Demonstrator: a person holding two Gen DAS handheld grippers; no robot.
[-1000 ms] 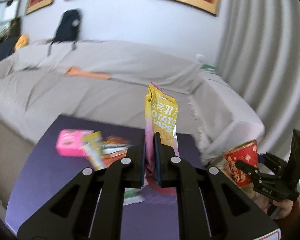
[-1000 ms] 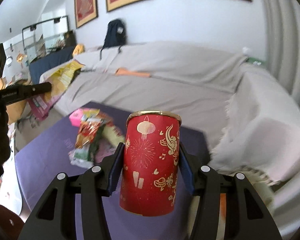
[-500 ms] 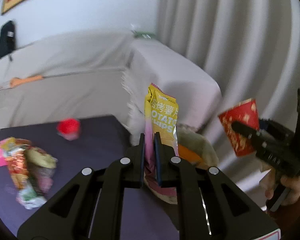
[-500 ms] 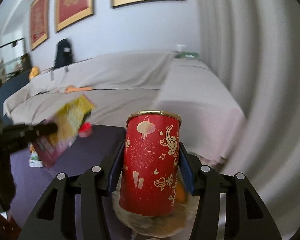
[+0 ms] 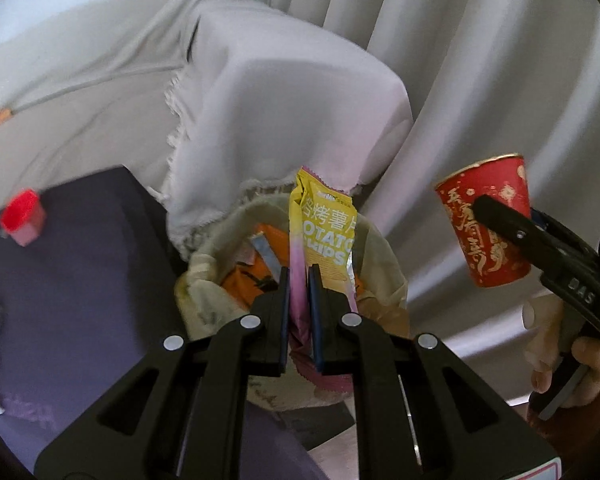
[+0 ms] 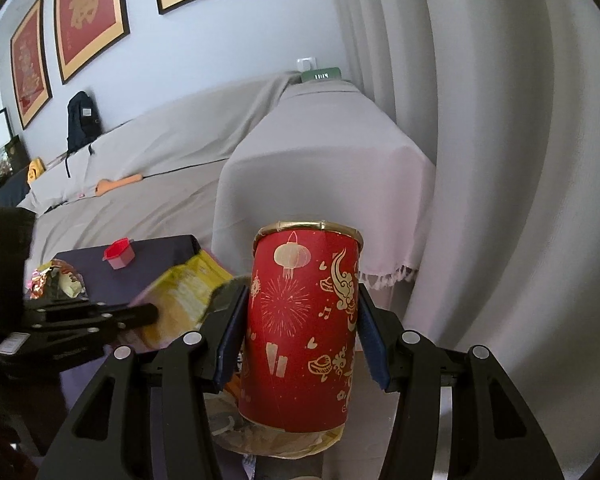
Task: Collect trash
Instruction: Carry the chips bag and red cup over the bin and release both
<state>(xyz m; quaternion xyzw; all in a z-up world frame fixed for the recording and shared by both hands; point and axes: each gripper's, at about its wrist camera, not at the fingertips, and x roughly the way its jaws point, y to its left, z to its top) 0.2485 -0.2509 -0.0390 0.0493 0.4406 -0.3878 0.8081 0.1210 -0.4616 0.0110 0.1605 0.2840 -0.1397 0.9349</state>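
My left gripper (image 5: pixel 299 280) is shut on a yellow and pink potato chips bag (image 5: pixel 325 232), which it holds upright over the mouth of a beige fabric trash bag (image 5: pixel 384 276) beside the table. Orange wrappers (image 5: pixel 256 276) lie inside that bag. My right gripper (image 6: pixel 300 332) is shut on a red paper cup with gold patterns (image 6: pixel 304 328). In the left wrist view this cup (image 5: pixel 490 222) hangs to the right of the trash bag, above its rim. From the right wrist, the chips bag (image 6: pixel 184 292) shows at left and the trash bag (image 6: pixel 276 446) under the cup.
A dark purple table (image 5: pixel 84 264) carries a small red-lidded container (image 5: pixel 22 216) and a heap of wrappers (image 6: pixel 56 280) at its left. A covered sofa armrest (image 5: pixel 292 92) stands just behind the trash bag. Pale curtains (image 5: pixel 480 60) hang at the right.
Both grippers swung right from over the table to the trash bag at its corner and tipped downward. The chips bag and the red cup stayed gripped.
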